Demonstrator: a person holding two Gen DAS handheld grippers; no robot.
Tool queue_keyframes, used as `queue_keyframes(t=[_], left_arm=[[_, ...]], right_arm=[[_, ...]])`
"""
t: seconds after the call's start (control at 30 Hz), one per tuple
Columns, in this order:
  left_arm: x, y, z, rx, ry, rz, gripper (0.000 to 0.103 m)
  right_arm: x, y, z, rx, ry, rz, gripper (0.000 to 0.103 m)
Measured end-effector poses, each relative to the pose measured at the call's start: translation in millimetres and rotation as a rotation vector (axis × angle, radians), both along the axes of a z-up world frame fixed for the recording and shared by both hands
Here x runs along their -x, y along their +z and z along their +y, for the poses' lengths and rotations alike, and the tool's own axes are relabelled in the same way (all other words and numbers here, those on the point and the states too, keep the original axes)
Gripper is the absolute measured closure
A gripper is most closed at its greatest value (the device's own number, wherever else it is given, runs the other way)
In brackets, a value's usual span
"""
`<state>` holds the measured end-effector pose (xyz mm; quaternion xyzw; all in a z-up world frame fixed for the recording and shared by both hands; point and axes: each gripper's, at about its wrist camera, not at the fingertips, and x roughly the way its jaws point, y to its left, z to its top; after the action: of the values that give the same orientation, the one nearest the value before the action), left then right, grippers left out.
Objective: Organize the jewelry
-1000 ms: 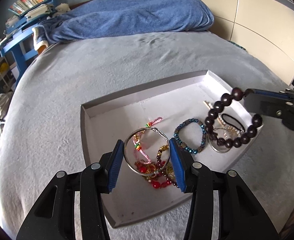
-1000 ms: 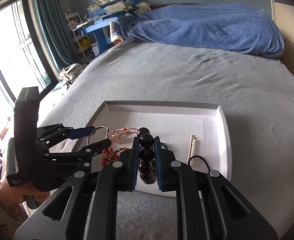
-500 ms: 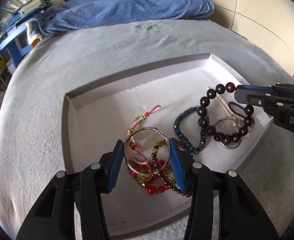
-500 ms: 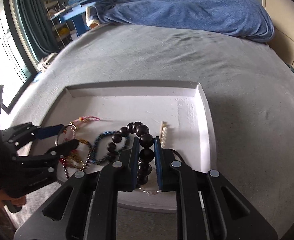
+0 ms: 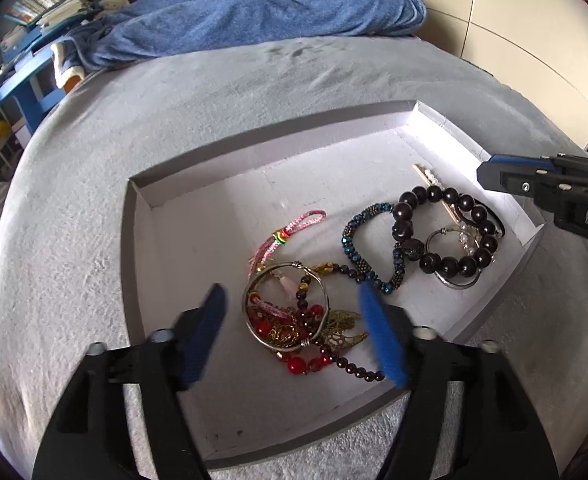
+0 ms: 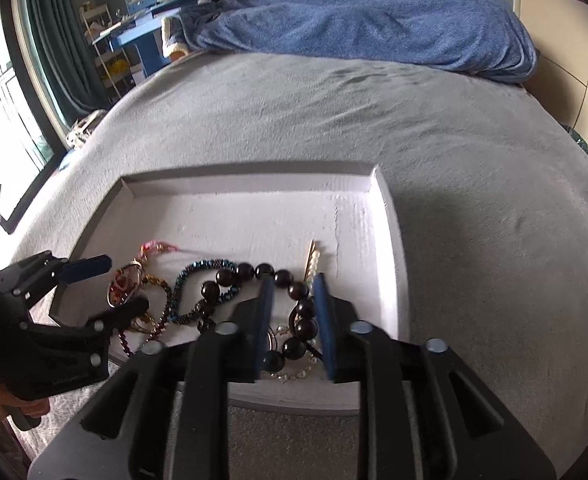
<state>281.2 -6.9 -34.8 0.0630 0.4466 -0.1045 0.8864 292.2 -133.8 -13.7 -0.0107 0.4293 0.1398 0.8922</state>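
Observation:
A white shallow tray [image 5: 198, 184] lies on the grey bed and holds the jewelry. A silver bangle [image 5: 286, 306] lies on a heap of red and gold beads, between the open jaws of my left gripper [image 5: 294, 332]. A dark wooden bead bracelet [image 5: 446, 236] lies at the tray's right, over a silver ring and pearls. It also shows in the right wrist view [image 6: 294, 312], under my open right gripper [image 6: 292, 320]. A blue-beaded bracelet [image 5: 370, 248] and a pink cord [image 5: 290, 232] lie between them.
A blue blanket [image 5: 254, 12] is heaped at the far end of the bed. A blue desk with books [image 6: 162, 12] stands beyond it by the window. Cream cabinet doors [image 5: 514, 40] are to the right.
Both grippers lowered into the tray and opened. The left let go of the silver bangle, the right let go of the dark bead bracelet; both now lie in the tray.

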Motion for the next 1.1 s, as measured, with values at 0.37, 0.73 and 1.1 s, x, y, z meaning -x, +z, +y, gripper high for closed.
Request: queue_keyframes(t=[0.37, 0.73, 1.1], left_arm=[[7.9, 11.7, 7.5, 0.022, 0.015, -0.020, 0.020], [31.9, 27.0, 12.1, 0.016, 0.038, -0.081, 0.015], [73.5, 42.2, 15.2, 0.064, 0.086, -0.212, 0.009]], right_arm=[[9.3, 9.7, -7.0, -0.029, -0.021, -0.027, 0.051], [37.1, 18.4, -15.3, -0.063, -0.048, -0.121, 0.019], [71.8, 14.5, -16.2, -0.057, -0.065, -0.248, 0.006]])
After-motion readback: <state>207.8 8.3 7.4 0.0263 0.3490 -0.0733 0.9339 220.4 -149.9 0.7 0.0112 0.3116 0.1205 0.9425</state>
